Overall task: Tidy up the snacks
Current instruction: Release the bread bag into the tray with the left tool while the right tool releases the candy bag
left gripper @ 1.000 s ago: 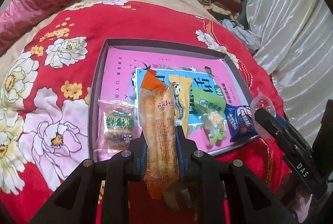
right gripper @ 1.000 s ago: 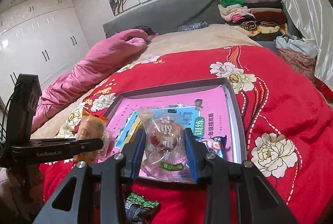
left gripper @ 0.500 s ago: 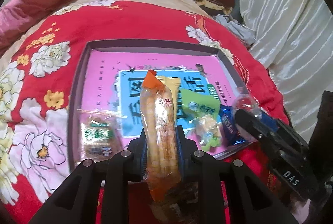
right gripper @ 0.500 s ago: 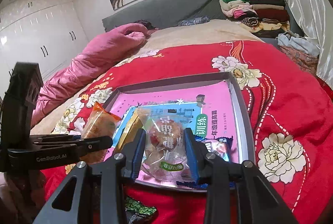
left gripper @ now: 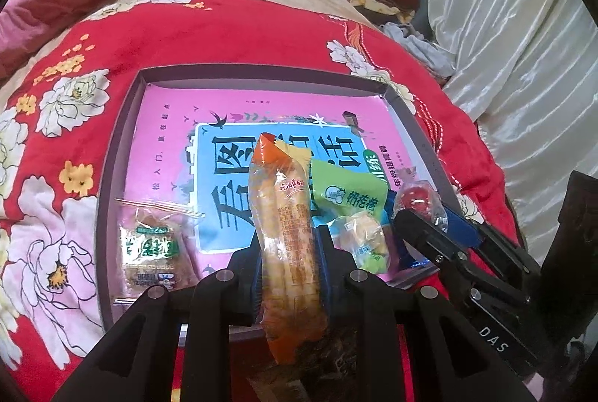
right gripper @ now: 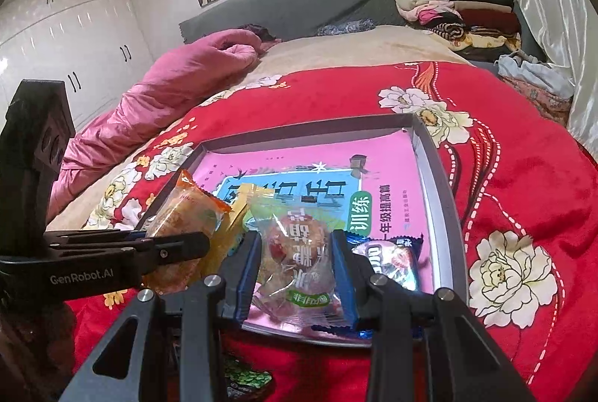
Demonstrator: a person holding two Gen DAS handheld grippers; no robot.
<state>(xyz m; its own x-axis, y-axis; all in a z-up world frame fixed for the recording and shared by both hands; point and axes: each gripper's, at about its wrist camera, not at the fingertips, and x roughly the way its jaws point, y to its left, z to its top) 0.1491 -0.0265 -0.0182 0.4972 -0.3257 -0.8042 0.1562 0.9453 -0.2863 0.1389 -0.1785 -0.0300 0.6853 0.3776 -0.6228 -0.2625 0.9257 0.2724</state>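
We see a bed with a red flower blanket (left gripper: 231, 39). A flat gray tray (left gripper: 123, 125) sits on the blanket. A pink book (left gripper: 175, 136) with a blue picture lies inside the tray.

Our left gripper (left gripper: 287, 265) holds a long orange snack bag (left gripper: 286, 234). Its two fingers are pressed tight on the bag, one on each side. The bag stands up tall over the near edge of the tray.

Our right gripper (right gripper: 295, 271) holds a clear bag with a round red treat (right gripper: 297, 260) inside. Its fingers squeeze the bag from both sides. This bag hangs over the near edge of the tray too.

More snacks lie in the tray. A clear bag with a green label (left gripper: 153, 249) sits at the near left. A green snack bag (left gripper: 345, 191) lies just to the right of the long orange one. A small yellow snack (left gripper: 364, 234) sits by it, toward us. A dark blue cookie pack (right gripper: 388, 252) lies near the right wall of the tray.

A pink quilt (right gripper: 160, 95) is bunched up far away. Folded clothes (right gripper: 456, 9) are piled by the shiny curtain (left gripper: 523, 65). One more green snack (right gripper: 244, 377) lies on the blanket below the right gripper, outside the tray.
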